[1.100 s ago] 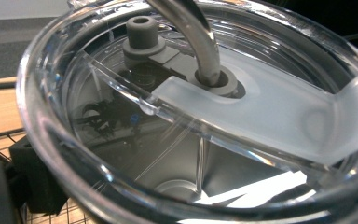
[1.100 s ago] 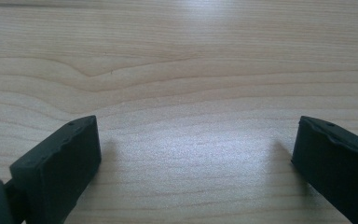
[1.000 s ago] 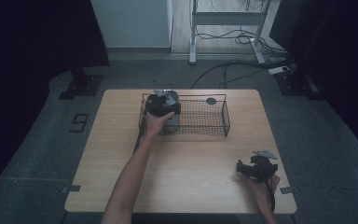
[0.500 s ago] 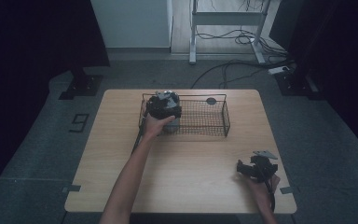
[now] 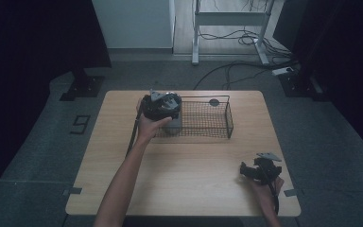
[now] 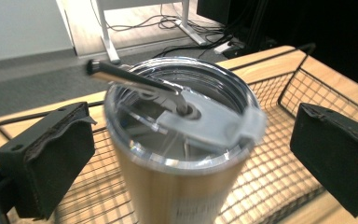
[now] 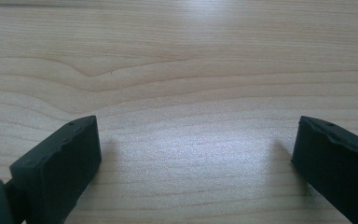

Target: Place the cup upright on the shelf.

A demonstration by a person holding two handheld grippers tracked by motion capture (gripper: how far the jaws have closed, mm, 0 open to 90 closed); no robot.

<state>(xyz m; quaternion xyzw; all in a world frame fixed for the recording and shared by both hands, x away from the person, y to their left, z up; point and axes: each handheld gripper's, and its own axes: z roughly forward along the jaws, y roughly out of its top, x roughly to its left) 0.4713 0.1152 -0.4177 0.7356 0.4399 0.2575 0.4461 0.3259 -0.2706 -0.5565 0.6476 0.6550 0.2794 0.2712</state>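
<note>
1. The left forearm (image 5: 125, 179) stretches far forward from the near edge of the table (image 5: 179, 189), wrist straight.
2. The left hand (image 5: 147, 126) carries the left gripper (image 5: 163, 106) over the left end of the table's far half.
3. Its jaws have just been opening and now stand wide, pads (image 6: 51, 156) pressing on nothing.
4. The right hand (image 5: 264, 187) rests the right gripper (image 5: 260, 170) low at the table's near right corner, jaws spread wide, nothing between them.

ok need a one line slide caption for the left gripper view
Open left gripper with black pads either side of, and clear of, a wood-look tumbler with clear lid and metal straw, standing in a black wire basket.
</note>
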